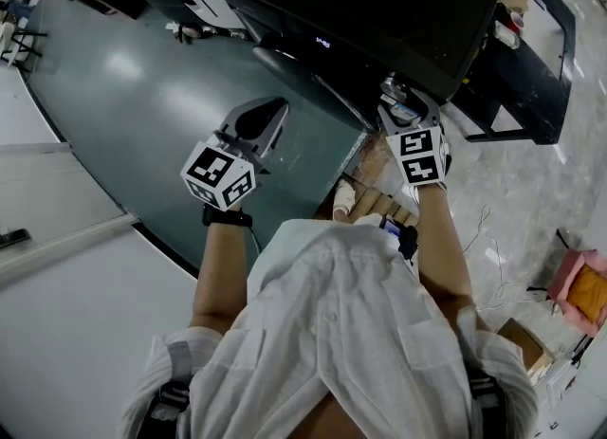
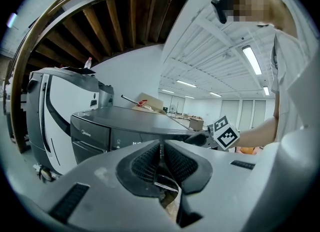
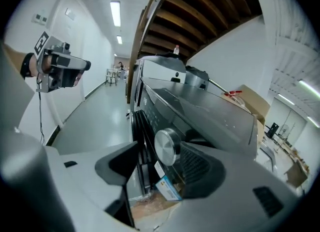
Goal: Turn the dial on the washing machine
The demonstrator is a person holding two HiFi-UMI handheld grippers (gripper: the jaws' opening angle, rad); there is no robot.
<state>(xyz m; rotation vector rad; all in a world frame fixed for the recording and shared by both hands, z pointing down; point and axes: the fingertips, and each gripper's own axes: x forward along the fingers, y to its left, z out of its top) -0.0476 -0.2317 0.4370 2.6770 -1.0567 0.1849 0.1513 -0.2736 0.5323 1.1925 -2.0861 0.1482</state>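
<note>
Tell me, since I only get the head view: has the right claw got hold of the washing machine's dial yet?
Observer: Not yet. The right gripper view shows the right claw open, with the silver dial between its jaws.
Visitor: And the other one?
Observer: The left claw is shut, with nothing between its jaws.
Visitor: Anything near the dial?
Observer: A small blue-edged label sits just below it.

Brand name "Midea" on the front of the washing machine [image 2: 90, 137]
</note>
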